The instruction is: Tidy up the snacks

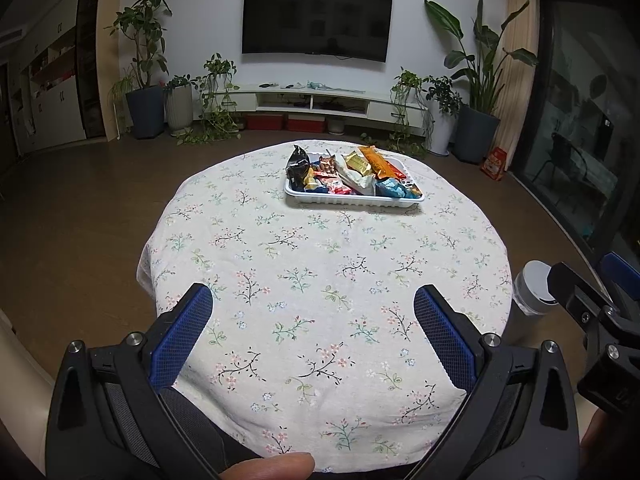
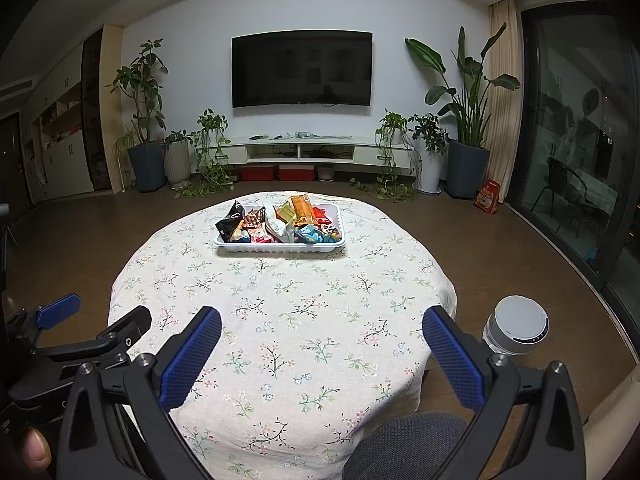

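With every snack packet (image 2: 280, 222) piled in the white tray (image 2: 280, 247) near the table's far edge, apparently finished: left gripper (image 1: 314, 326) and right gripper (image 2: 322, 346) spread wide, empty.

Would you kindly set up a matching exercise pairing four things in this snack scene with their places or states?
Things:
1. white plastic tray
2. black snack packet
3. left gripper
4. white cylindrical device

Places or states:
A. open, holding nothing
B. on the floor beside the table
C. on the floral tablecloth, far side
D. at the tray's left end

Pairs: 1-C, 2-D, 3-A, 4-B
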A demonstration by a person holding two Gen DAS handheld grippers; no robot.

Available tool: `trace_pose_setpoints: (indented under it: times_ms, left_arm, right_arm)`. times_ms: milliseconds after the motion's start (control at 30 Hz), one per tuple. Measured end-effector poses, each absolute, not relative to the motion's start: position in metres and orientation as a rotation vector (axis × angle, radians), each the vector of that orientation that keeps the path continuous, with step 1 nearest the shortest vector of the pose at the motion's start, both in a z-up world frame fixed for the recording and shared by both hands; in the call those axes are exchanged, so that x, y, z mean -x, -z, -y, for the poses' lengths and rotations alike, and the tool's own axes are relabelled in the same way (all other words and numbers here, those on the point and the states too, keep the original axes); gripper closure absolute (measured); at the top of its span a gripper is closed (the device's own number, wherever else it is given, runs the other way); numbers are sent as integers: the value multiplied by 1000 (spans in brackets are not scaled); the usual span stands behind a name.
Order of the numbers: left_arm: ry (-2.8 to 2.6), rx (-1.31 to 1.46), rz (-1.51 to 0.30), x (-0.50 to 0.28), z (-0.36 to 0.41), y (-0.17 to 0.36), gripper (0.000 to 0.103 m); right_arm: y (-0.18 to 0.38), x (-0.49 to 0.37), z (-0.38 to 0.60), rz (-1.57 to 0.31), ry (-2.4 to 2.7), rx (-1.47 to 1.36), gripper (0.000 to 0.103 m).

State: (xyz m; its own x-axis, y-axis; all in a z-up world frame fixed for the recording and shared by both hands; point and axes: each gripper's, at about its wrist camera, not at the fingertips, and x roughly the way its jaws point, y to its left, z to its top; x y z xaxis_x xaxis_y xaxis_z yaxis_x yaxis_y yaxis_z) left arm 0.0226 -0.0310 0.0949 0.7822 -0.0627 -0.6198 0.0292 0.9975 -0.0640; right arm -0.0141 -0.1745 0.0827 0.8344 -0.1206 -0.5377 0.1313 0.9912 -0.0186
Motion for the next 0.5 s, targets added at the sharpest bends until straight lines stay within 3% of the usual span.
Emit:
trace_pose_setpoints:
  times_ms: [500]
  left_arm:
    - [50, 52, -673, -22, 31, -94, 1]
  right_arm:
    - [-84, 14, 174, -568, 133, -18, 0]
